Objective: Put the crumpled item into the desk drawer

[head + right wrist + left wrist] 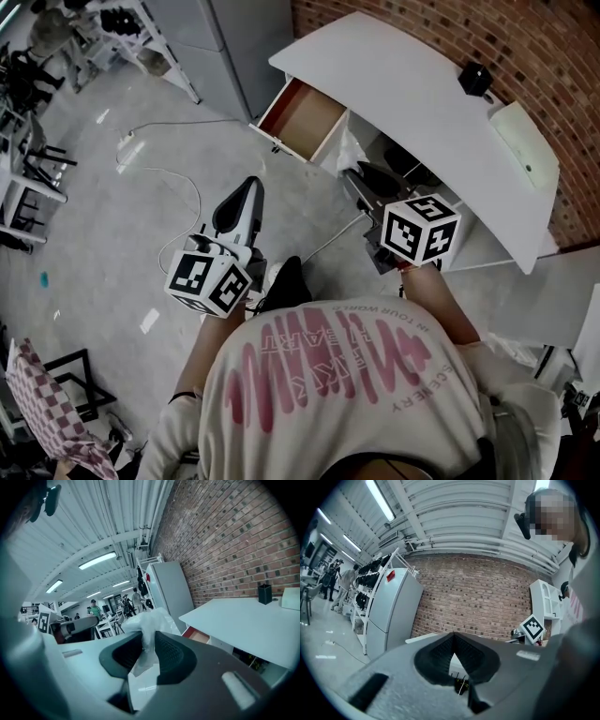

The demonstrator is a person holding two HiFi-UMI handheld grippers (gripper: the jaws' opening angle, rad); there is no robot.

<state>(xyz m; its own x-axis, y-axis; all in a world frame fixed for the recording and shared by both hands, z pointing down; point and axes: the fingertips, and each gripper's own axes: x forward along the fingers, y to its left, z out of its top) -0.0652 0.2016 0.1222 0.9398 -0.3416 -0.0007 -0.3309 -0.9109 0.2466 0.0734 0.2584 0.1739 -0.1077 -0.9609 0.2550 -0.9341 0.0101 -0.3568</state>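
The crumpled item (151,620), a wad of thin white plastic, sticks out between the jaws of my right gripper (149,638), which is shut on it. In the head view that gripper (360,176) is level in front of the white desk (412,84), and the wad (350,148) shows pale at its tip. It hangs just right of the open drawer (302,117). The drawer (199,635) has a reddish-brown inside. My left gripper (247,186) hangs lower left over the floor. Its jaws (453,638) meet at the tips with nothing between them.
A black box (474,78) and a pale tray (525,145) stand on the desk against the brick wall (544,37). A tall grey cabinet (220,42) stands left of the drawer. A white cable (173,173) trails over the grey floor. A checked cloth (42,398) lies at lower left.
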